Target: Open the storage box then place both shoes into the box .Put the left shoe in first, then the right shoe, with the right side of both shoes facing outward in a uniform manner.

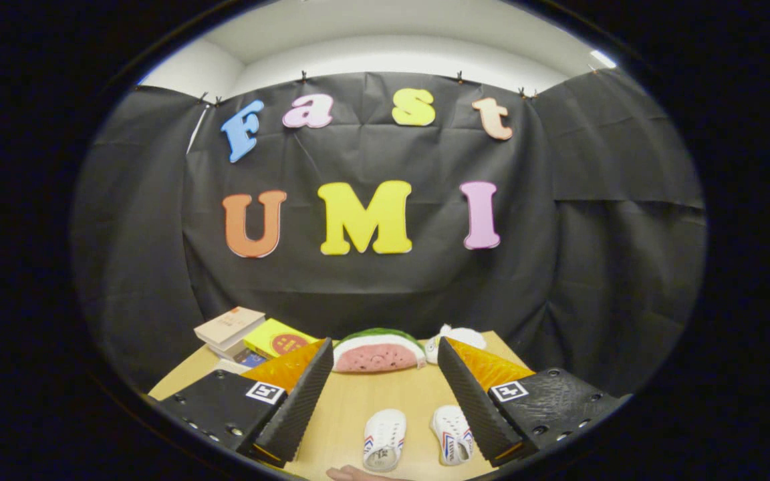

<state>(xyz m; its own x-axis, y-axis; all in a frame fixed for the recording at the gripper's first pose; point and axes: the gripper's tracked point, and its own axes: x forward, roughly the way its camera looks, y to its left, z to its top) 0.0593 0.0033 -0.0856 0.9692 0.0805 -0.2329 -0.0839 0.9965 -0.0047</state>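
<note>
The gripper hangs above the wooden table with its two fingers spread wide apart, gripping nothing; each finger carries one small square marker on its upper face. Down between the fingers, on the bare tabletop, sit two small white shoes side by side with a gap of table between them. One shoe lies roughly midway between the fingers, and the other shoe lies just beside the right finger, which covers a little of its outer edge. Both show striped trim along their sides. At the near edge of the table, just below the first shoe, the tip of a person's hand pokes in, resting flat on the wood. Beyond the fingers, toward the far side of the table, one watermelon-slice toy lies with its pink cut face turned this way and its green rind arching over the top. Just beside it, on the right-finger side, sits one small white object that is too small to make out clearly. On the left-finger side, at the far corner of the table, there is a loose stack of books with a pale cover on top, and one yellow book with a red round mark leans next to it.
</note>
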